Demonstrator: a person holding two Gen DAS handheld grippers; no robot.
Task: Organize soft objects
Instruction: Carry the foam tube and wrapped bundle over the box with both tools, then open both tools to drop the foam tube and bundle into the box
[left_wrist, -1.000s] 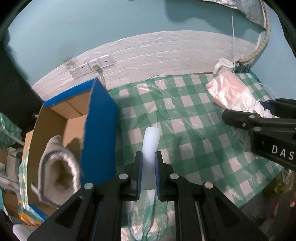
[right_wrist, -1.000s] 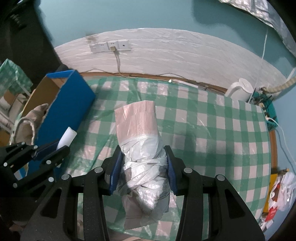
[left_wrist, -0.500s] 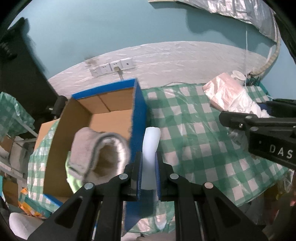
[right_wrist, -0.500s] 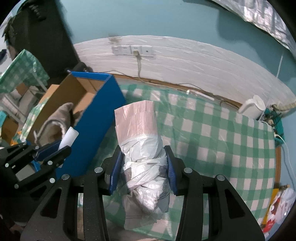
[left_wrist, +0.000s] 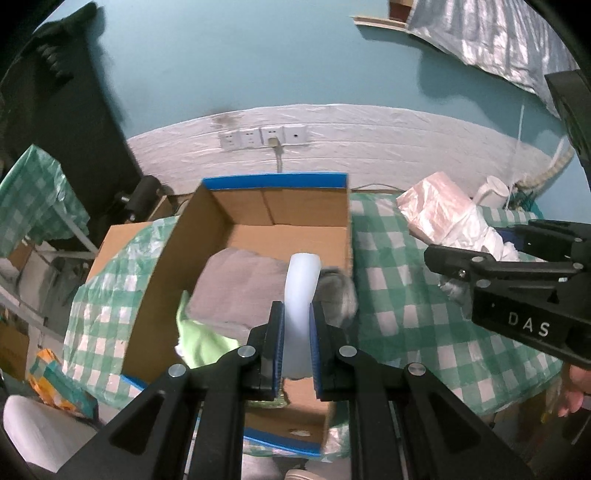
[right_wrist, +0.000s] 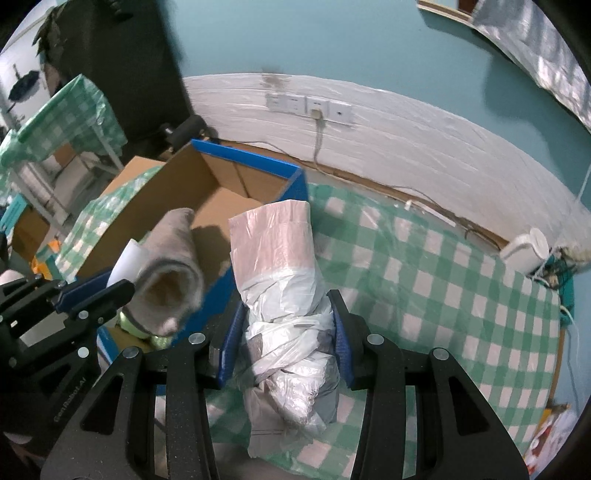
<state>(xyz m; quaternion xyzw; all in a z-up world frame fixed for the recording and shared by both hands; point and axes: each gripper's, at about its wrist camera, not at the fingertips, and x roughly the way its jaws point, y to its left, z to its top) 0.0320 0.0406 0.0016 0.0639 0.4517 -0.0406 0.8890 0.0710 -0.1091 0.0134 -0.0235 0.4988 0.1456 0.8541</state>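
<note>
Left claw (left_wrist: 297, 325) clamped on a white foam strip (left_wrist: 301, 288), poised over the open cardboard box (left_wrist: 280, 229) for dropping beside the grey towel (left_wrist: 236, 286); right claw (right_wrist: 284, 328) grips a plastic-wrapped bundle (right_wrist: 284, 280) above the worktop (right_wrist: 443, 295), apparently next in line.

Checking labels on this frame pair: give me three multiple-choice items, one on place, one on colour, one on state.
1. Where is the grey folded cloth?
A. on the checked tablecloth
B. inside the cardboard box
C. on the floor

2. What colour is the cardboard box's outer face and rim?
A. red
B. blue
C. yellow

3. What state is the right claw in?
A. open, holding nothing
B. shut on the plastic-wrapped bundle
C. out of view

Answers:
1 B: the grey folded cloth lies within the walls of the cardboard box.
2 B: its rim and outer side show blue in both views.
3 B: the right claw pinches the plastic-wrapped bundle on both sides.
</note>
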